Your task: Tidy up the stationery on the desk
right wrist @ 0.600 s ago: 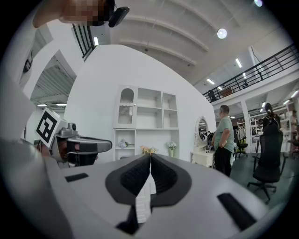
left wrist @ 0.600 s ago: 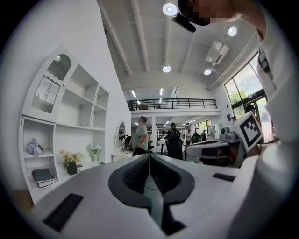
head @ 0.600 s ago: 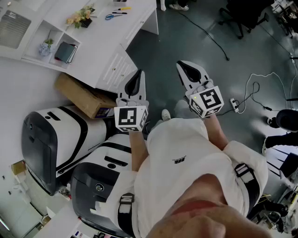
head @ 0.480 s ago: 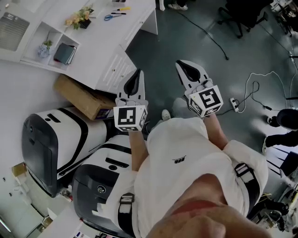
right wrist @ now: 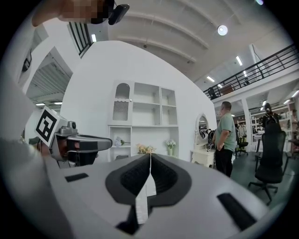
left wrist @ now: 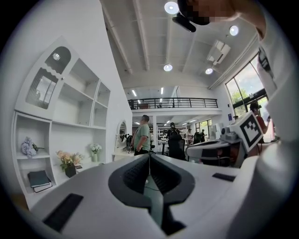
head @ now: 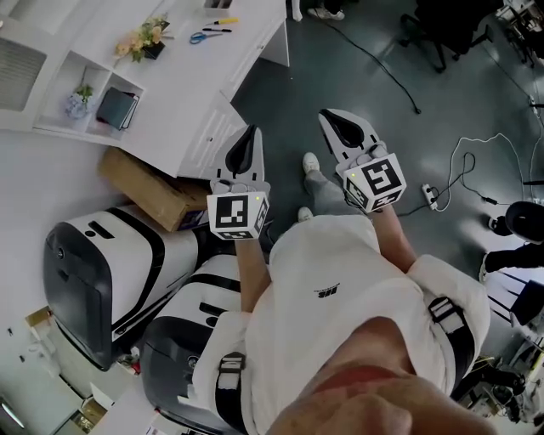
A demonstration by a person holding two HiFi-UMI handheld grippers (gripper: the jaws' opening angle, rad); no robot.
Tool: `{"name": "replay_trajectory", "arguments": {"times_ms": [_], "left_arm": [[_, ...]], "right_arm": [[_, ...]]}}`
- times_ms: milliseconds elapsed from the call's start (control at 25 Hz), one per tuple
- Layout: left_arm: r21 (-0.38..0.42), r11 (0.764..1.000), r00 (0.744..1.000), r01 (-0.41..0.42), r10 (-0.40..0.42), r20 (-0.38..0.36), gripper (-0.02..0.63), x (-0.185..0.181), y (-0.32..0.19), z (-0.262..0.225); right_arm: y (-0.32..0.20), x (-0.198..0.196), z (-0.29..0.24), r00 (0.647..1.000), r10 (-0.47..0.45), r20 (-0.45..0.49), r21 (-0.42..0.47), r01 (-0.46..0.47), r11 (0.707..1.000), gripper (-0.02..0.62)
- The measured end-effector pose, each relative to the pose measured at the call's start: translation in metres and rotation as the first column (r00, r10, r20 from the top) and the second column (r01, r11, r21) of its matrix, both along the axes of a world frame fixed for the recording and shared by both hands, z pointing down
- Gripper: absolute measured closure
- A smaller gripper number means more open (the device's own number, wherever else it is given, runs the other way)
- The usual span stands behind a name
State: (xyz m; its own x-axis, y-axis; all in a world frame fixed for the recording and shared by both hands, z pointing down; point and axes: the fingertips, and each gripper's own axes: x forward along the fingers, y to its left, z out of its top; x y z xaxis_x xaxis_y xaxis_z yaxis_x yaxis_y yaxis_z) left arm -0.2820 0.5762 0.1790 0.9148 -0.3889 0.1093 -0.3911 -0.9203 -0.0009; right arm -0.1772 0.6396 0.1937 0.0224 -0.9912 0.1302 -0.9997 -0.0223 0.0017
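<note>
below, white desk (head: 231, 53) on dark floor (head: 365, 68)

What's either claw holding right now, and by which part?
Nothing. The left claw and the right claw are both shut and empty, away from the desk.

One desk (head: 242, 51) is holding one scissors (head: 201, 36), two pens (head: 224, 20) (head: 218, 30) (one yellow), one flower bunch (head: 143, 36); two grippers (head: 253, 130) (head: 325, 115) are hovering.
</note>
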Motion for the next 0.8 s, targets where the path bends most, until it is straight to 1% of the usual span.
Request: {"name": "replay_trajectory", "arguments": {"times_ms": [320, 560, 800], "left_arm": [[-0.003, 1.000, 1.000, 0.016, -0.016, 0.016, 0.606, 0.046, -0.059, 0.004], [-0.013, 0.999, 0.998, 0.051, -0.051, 0.034, 0.606, 0.087, -0.108, 0.008], [-0.016, 0.996, 0.995, 0.089, -0.088, 0.039, 0.606, 0.126, -0.153, 0.008]], "right_arm": [[-0.061, 0.046, 0.006, 1.000, -0.021, 0.012, -0.012, 0.021, 1.000, 0.598], [-0.116, 0.088, 0.012, 0.998, -0.064, 0.028, -0.030, 0.065, 0.997, 0.598], [-0.166, 0.127, 0.008, 0.994, -0.110, 0.024, -0.028, 0.110, 0.993, 0.598]]}}
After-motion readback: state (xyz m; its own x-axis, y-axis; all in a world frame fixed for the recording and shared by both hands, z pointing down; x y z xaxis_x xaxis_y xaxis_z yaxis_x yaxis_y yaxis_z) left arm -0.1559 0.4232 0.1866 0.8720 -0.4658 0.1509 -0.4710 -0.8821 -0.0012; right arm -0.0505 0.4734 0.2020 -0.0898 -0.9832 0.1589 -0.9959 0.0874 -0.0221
